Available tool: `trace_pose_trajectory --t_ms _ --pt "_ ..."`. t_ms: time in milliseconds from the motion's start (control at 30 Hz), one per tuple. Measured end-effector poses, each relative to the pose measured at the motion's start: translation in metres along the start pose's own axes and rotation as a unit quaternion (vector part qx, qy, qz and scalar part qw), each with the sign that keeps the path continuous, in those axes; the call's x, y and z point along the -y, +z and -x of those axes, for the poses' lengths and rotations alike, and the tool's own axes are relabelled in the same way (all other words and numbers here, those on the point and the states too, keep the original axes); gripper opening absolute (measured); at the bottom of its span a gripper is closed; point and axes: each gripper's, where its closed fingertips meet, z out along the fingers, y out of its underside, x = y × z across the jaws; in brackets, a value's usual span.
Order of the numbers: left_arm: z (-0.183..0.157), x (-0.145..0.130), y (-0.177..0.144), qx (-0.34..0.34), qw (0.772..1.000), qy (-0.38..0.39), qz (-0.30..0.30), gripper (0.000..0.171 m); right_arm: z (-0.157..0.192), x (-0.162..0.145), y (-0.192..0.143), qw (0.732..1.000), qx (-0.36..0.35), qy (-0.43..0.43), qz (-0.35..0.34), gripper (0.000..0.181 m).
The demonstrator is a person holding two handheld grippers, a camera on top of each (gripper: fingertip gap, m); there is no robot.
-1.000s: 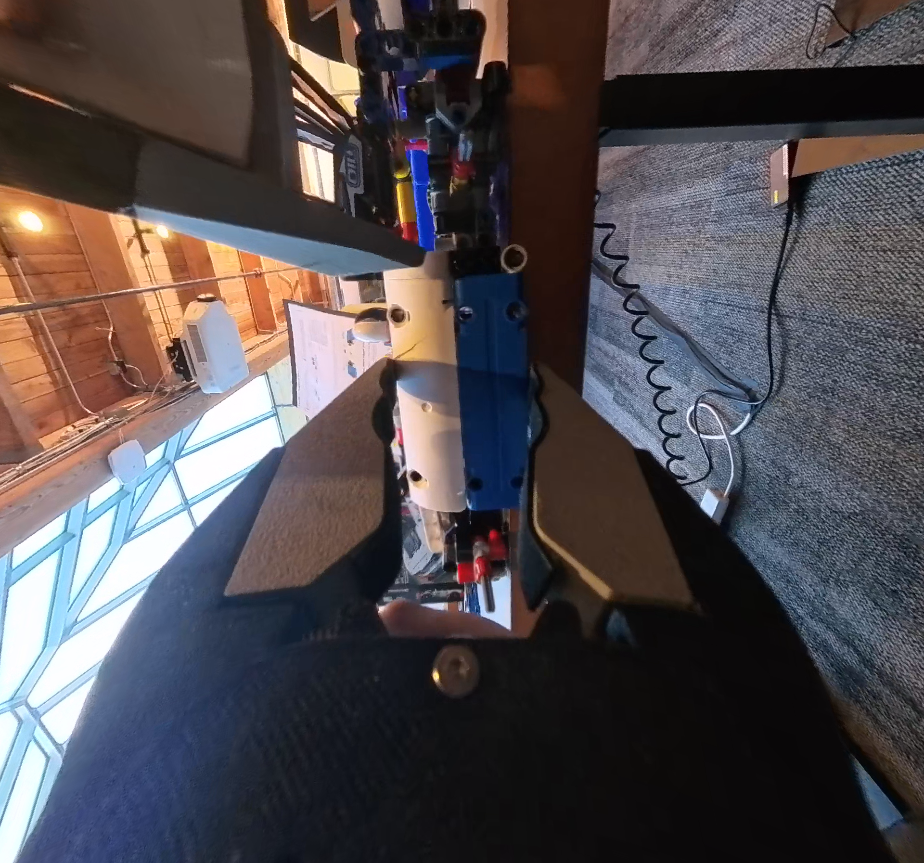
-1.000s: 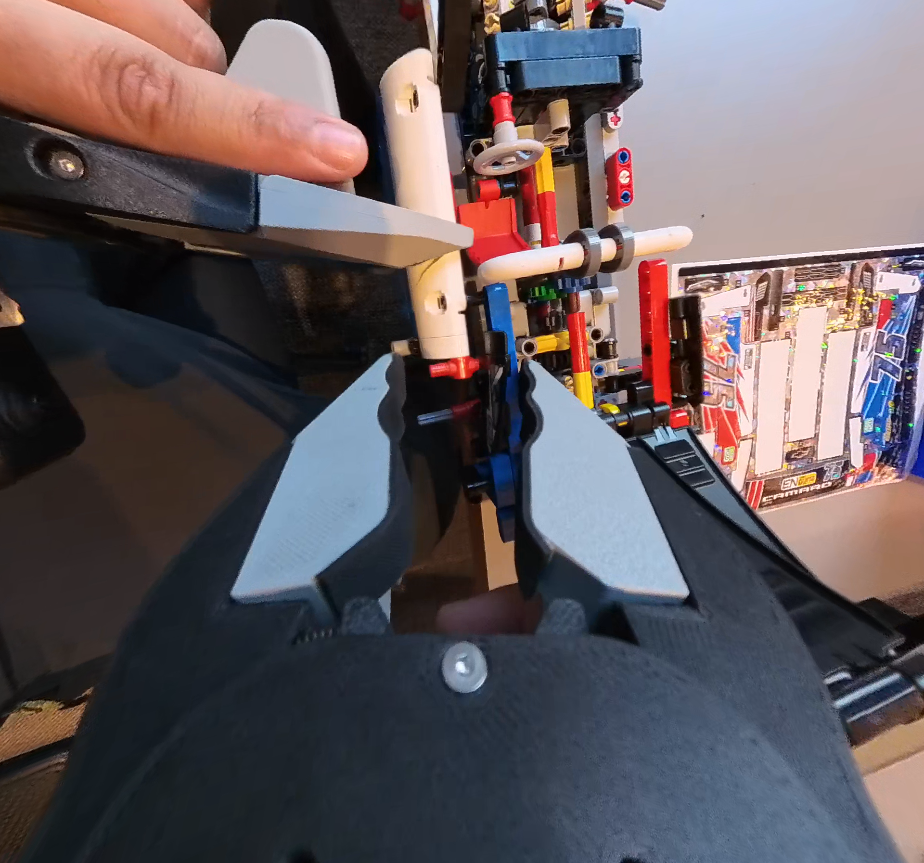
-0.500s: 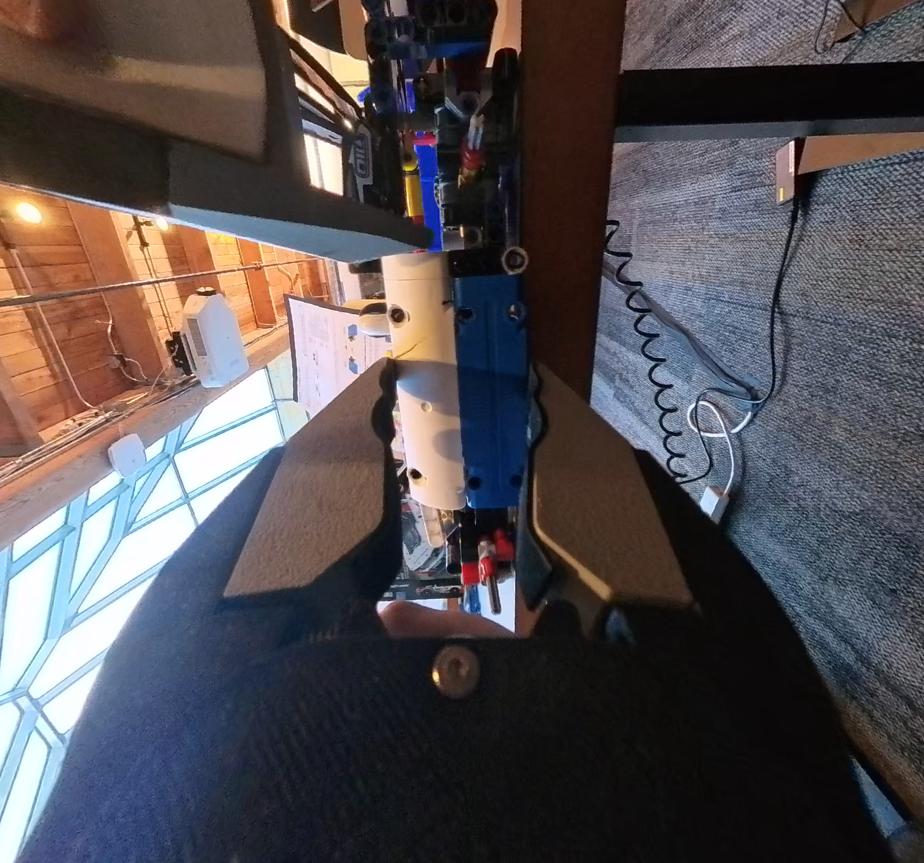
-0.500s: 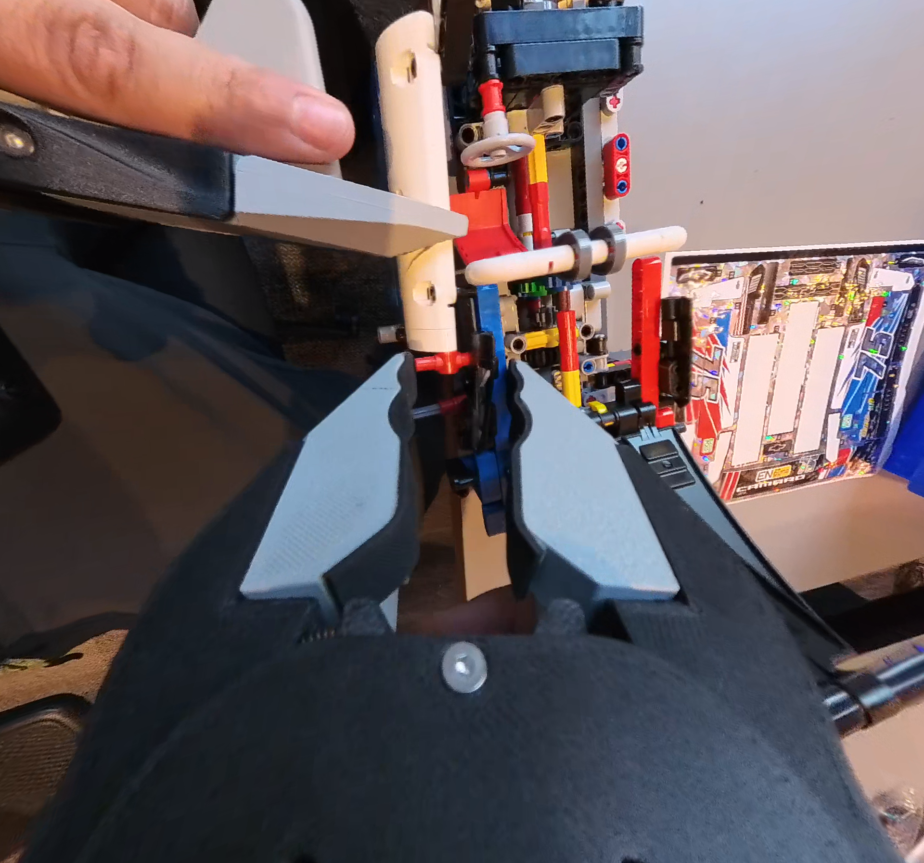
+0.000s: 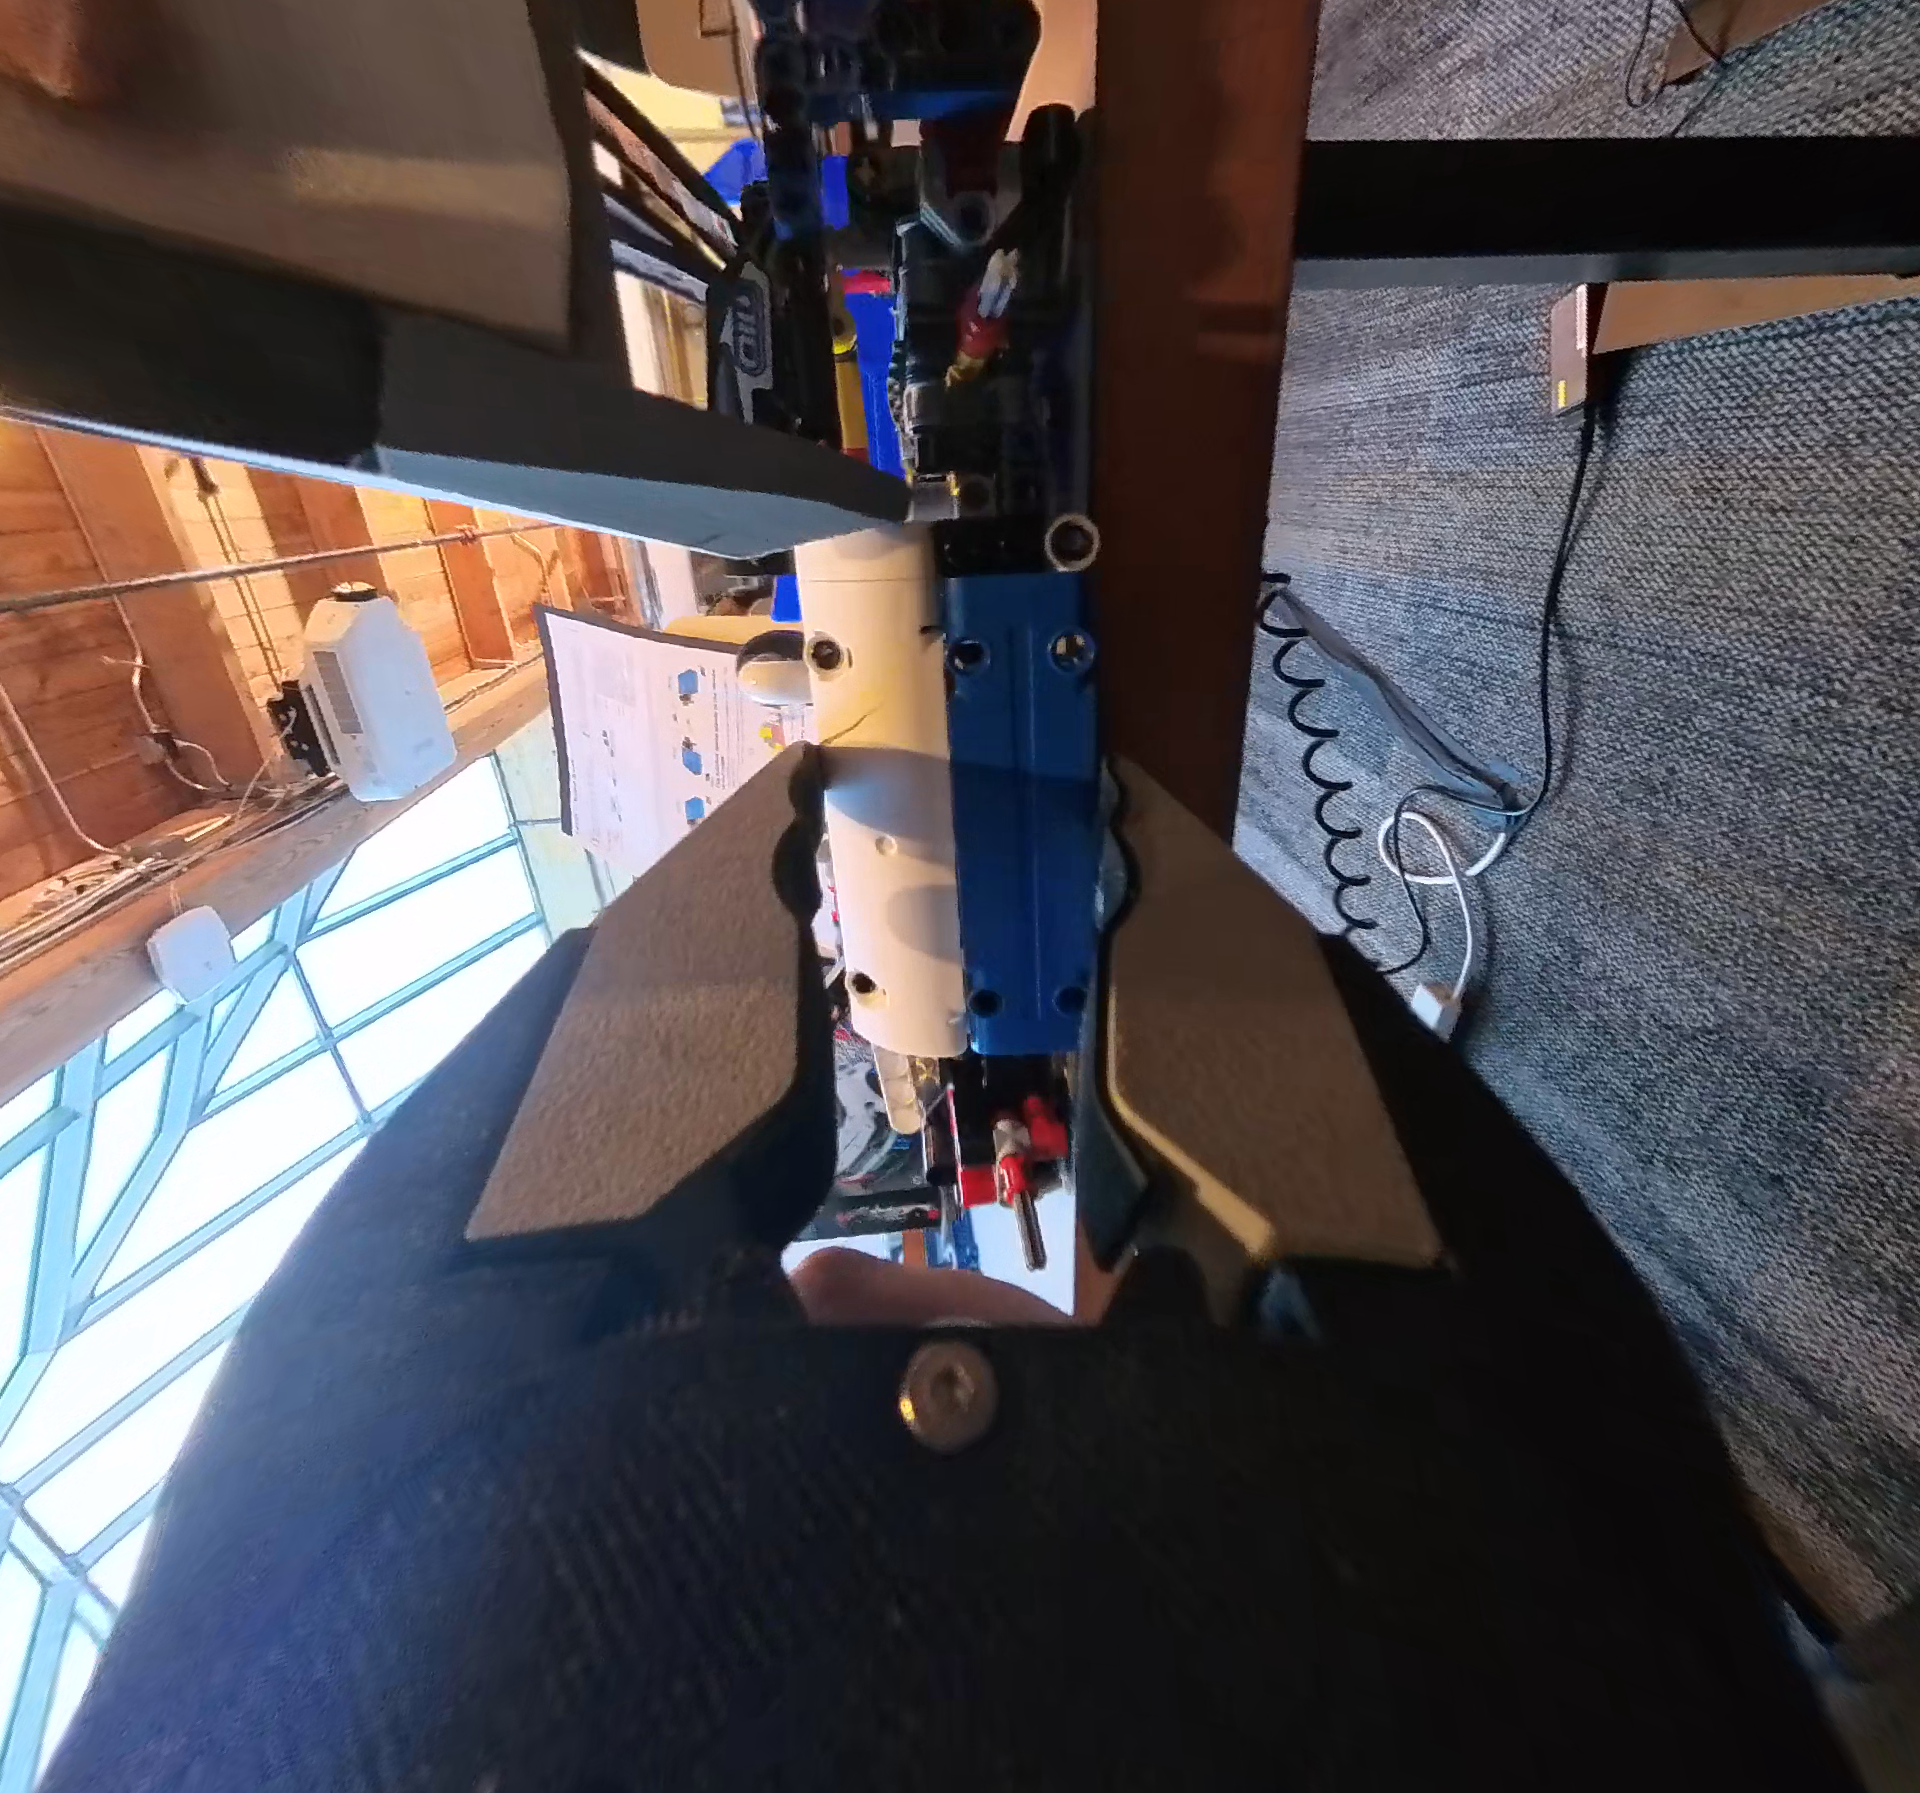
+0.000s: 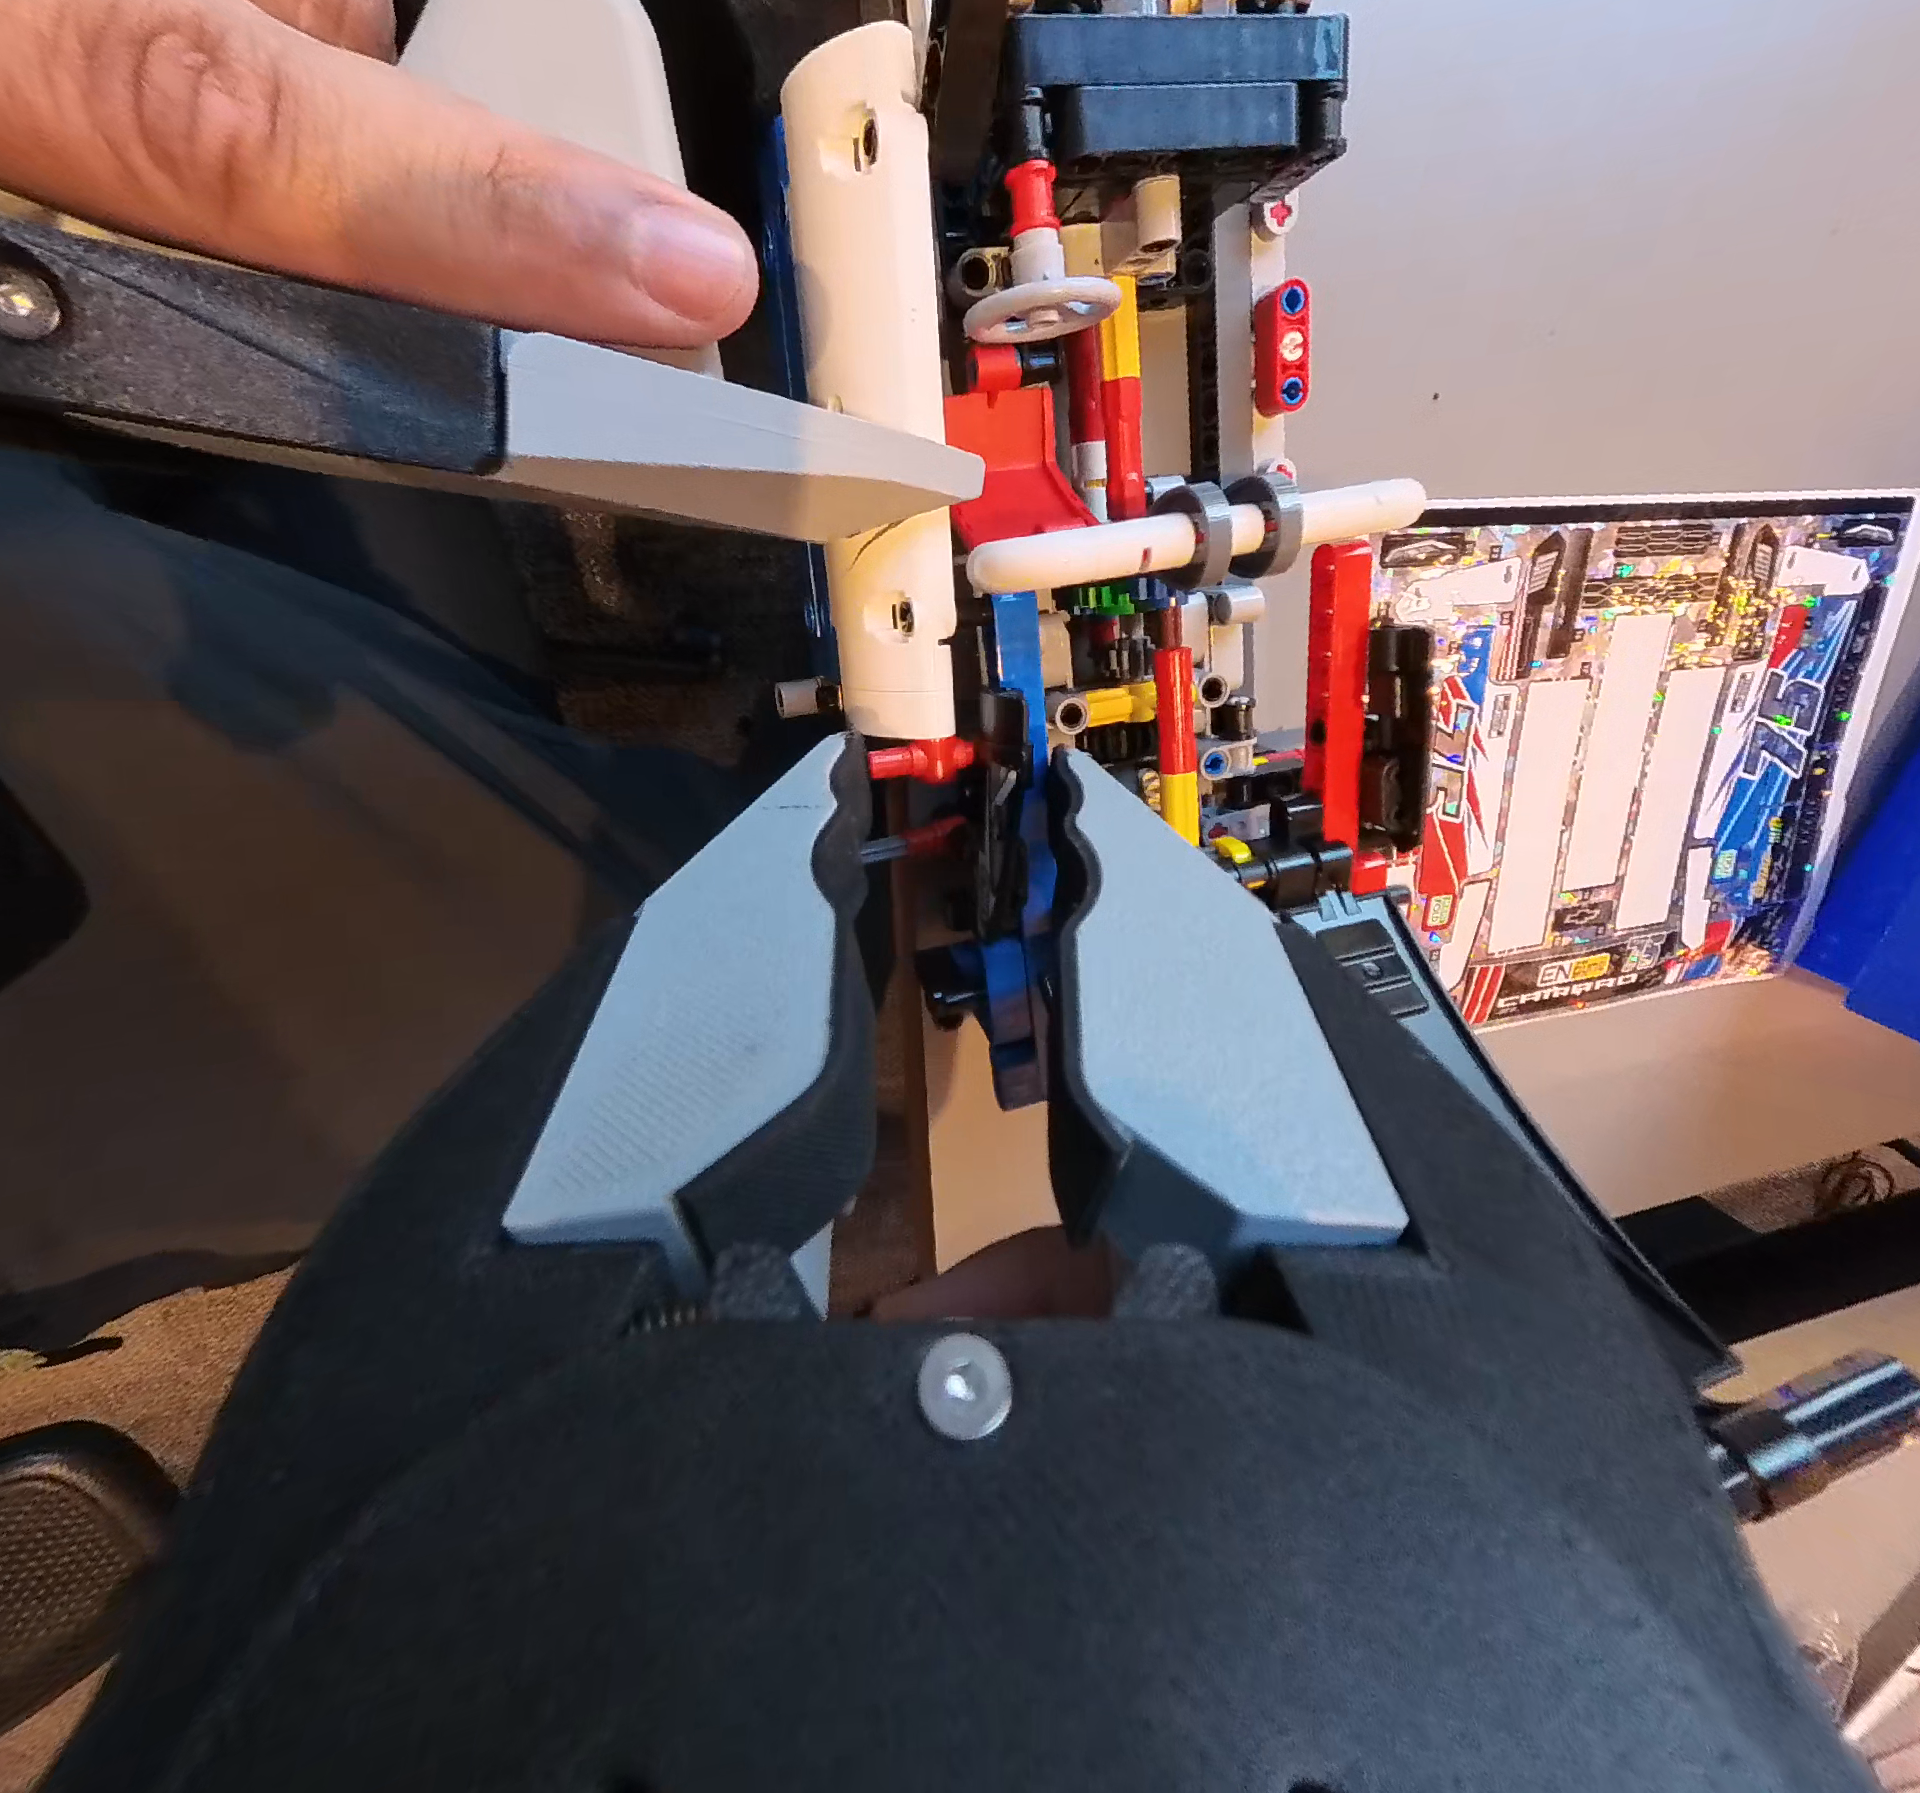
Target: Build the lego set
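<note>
Blue-and-white lego model [image 5: 956, 808], dense with red and yellow pins.

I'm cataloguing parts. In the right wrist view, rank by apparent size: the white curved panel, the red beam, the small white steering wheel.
1. White panel, though it sits nearer the camera, so its lead is partly perspective.
2. Red beam, long but thin.
3. Steering wheel, clearly smallest.

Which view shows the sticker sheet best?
The right wrist view: the sticker sheet lies open and well lit, right of the lego model. The left wrist view shows only a dark sliver, if any, behind the model.
</note>
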Motion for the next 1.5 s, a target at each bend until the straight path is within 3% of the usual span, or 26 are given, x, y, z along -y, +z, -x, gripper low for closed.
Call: trace_pose_trajectory --t_ms 267,433,1067,1500 --pt "-0.001 0.002 -0.01 0.001 1.0 -0.014 -0.003 0.049 0.014 0.001 -0.006 1.0 0.018 -0.002 -0.014 0.031" --pt "-0.003 0.006 -0.013 0.01 1.0 -0.012 -0.01 0.05 0.017 -0.003 -0.006 0.999 -0.019 -0.026 -0.021 0.03" --pt "-0.004 0.012 -0.02 0.007 1.0 0.0 -0.01 0.05 0.025 -0.007 -0.009 0.997 -0.028 -0.052 -0.053 0.029" --pt "-0.003 0.011 -0.015 -0.01 1.0 -0.005 0.0 0.049 0.023 -0.008 -0.01 0.998 0.003 -0.001 -0.06 0.03"
